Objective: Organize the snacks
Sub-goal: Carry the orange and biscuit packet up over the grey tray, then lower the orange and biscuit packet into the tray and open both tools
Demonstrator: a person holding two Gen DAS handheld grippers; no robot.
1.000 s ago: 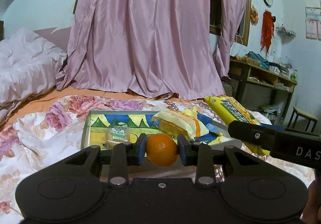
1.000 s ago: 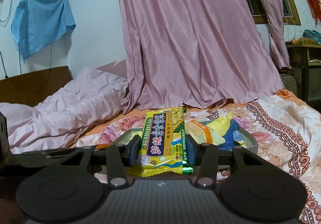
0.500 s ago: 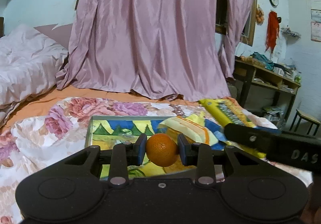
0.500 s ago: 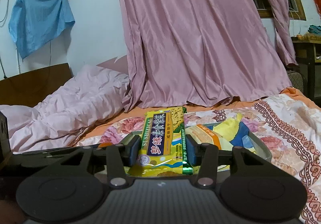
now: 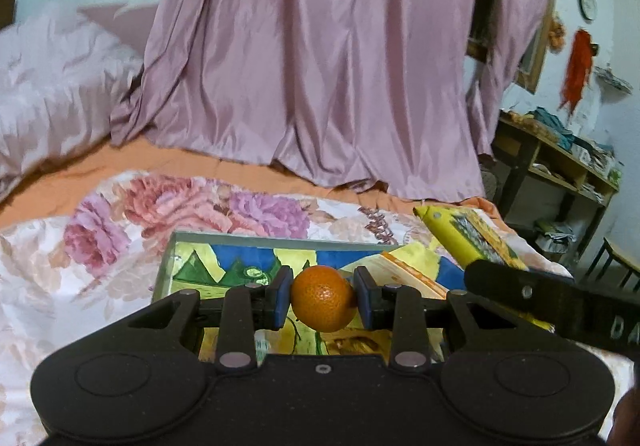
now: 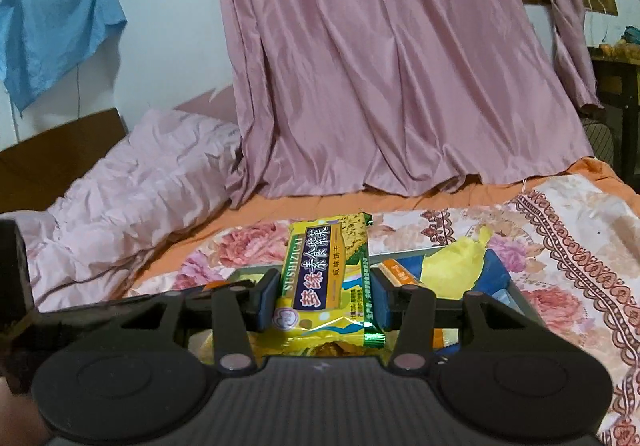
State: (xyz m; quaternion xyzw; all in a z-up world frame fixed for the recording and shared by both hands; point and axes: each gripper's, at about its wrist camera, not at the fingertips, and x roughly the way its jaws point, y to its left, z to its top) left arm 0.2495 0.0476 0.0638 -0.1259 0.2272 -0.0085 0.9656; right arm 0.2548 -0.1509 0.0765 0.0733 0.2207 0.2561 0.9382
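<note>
Snacks are being carried to the tray right now, one in each gripper. The left gripper [image 5: 323,304] has its fingers [image 5: 282,298] pinching a small orange [image 5: 323,304] from both sides, and the round fruit sits right between the blue pads. The right gripper [image 6: 323,300] has its fingers [image 6: 267,298] pinching a yellow cracker pack [image 6: 320,274] by its long edges, and the pack sticks out past the tips.

Just under and past both grippers lies the tray [image 5: 280,240], with its painted bottom showing. It rests on the flowery bed cover [image 5: 100,246]. Some yellow and orange packs [image 6: 456,264] already lie in the right part of the tray.

I think the next move is to lower each snack into a bare spot in the tray, then spread the fingers. The orange could roll, so it should go down gently.
</note>
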